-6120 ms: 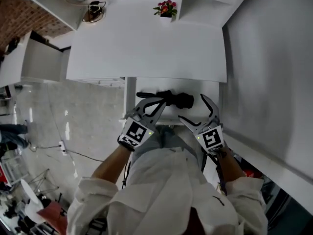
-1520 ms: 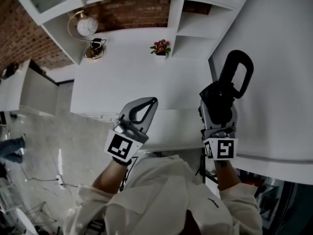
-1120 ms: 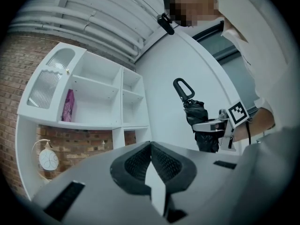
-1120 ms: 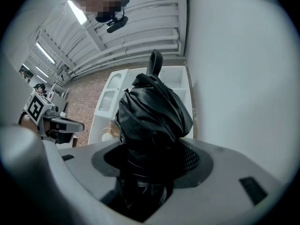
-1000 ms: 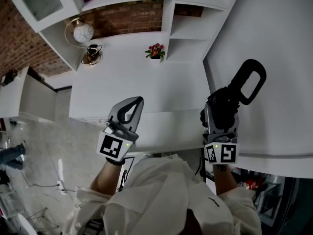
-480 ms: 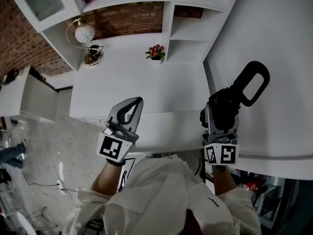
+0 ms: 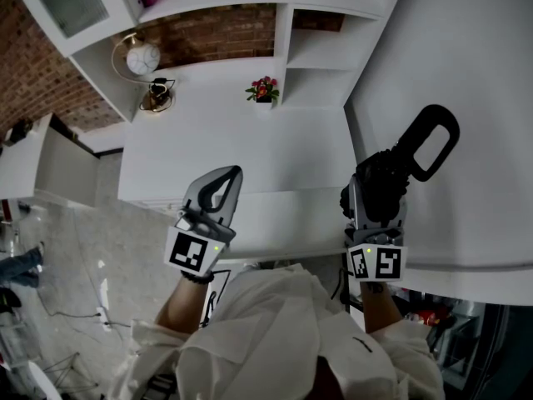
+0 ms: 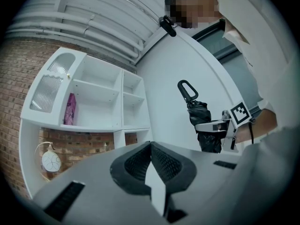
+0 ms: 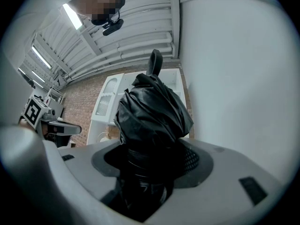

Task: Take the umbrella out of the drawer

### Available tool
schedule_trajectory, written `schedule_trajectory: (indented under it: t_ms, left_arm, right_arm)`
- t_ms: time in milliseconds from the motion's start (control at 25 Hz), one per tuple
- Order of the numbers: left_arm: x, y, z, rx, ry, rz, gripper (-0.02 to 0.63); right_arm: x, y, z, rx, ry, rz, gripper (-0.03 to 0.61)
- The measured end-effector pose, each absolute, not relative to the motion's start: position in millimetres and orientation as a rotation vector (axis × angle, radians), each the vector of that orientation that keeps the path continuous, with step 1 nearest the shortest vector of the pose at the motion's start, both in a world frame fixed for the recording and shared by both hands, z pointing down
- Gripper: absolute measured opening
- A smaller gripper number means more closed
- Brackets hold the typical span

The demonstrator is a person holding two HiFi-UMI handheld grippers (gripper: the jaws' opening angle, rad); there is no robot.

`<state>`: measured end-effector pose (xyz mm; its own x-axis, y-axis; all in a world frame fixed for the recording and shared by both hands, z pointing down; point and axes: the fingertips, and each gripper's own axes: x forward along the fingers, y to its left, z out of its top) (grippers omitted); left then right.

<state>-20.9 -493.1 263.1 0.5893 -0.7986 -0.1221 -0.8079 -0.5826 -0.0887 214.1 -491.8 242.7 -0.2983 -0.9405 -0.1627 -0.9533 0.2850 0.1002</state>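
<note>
The black folded umbrella (image 7: 390, 172) stands upright above the white desk (image 7: 233, 140), its loop handle (image 7: 433, 136) uppermost. My right gripper (image 7: 376, 197) is shut around its lower part. In the right gripper view the bunched black fabric (image 9: 152, 116) fills the space between the jaws of my right gripper (image 9: 154, 165). My left gripper (image 7: 235, 173) hovers over the desk's front edge, shut and holding nothing; its pads (image 8: 161, 161) meet in the left gripper view. That view also shows the umbrella (image 8: 200, 118) off to the right. The drawer's inside is not visible.
At the back of the desk stand a round clock (image 7: 139, 57), a dark lamp-like object (image 7: 156, 97) and a small flower pot (image 7: 263, 90). White shelves (image 8: 98, 102) hold a pink book (image 8: 70, 109). A tall white panel (image 7: 466, 73) rises on the right.
Six seconds ago the umbrella lay in the open drawer between both open grippers; now the right gripper holds it upright. Over the last second nothing has visibly moved.
</note>
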Motion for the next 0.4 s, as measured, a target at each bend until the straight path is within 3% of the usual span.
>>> schedule_trajectory:
  t_ms: [400]
  left_arm:
    - [-21.7,-488.5,266.6,-2.681,1.376,0.098,0.023]
  right_arm:
    - [210.2,-489.9,250.2,-1.803,2.478,0.251,0.279]
